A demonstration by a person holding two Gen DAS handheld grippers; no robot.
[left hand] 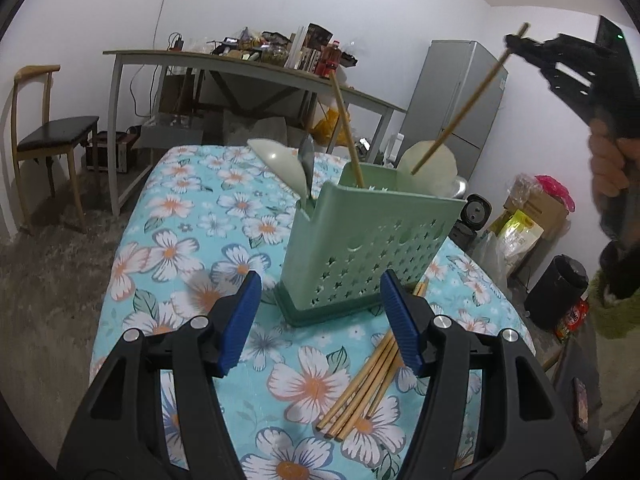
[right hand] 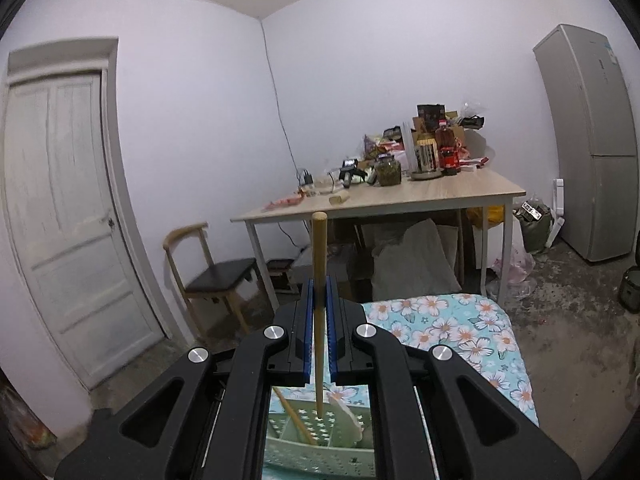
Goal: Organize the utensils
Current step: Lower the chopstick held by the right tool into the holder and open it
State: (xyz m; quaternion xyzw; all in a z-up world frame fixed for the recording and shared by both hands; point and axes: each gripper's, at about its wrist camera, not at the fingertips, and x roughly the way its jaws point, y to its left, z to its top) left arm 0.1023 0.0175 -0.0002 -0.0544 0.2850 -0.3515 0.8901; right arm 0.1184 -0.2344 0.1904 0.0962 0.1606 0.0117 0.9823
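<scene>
A green perforated utensil holder (left hand: 360, 248) stands on the floral table (left hand: 192, 216). It holds a chopstick (left hand: 347, 128), white spoons (left hand: 280, 164) and a metal spoon. Several loose chopsticks (left hand: 362, 388) lie on the cloth by my left gripper (left hand: 320, 320), which is open and empty, just in front of the holder. My right gripper (left hand: 516, 42) is shut on one chopstick (left hand: 468, 104) and holds it tilted above the holder, tip at the opening. In the right wrist view the right gripper (right hand: 319, 292) clamps the chopstick (right hand: 319, 280) over the holder (right hand: 320, 440).
A wooden desk (right hand: 400, 196) crowded with bottles and boxes stands behind, with a chair (right hand: 216, 276) beside it. A grey fridge (right hand: 592, 140) is at the right. A door (right hand: 60, 220) is at the left. Bags and a black bin (left hand: 556, 292) sit on the floor.
</scene>
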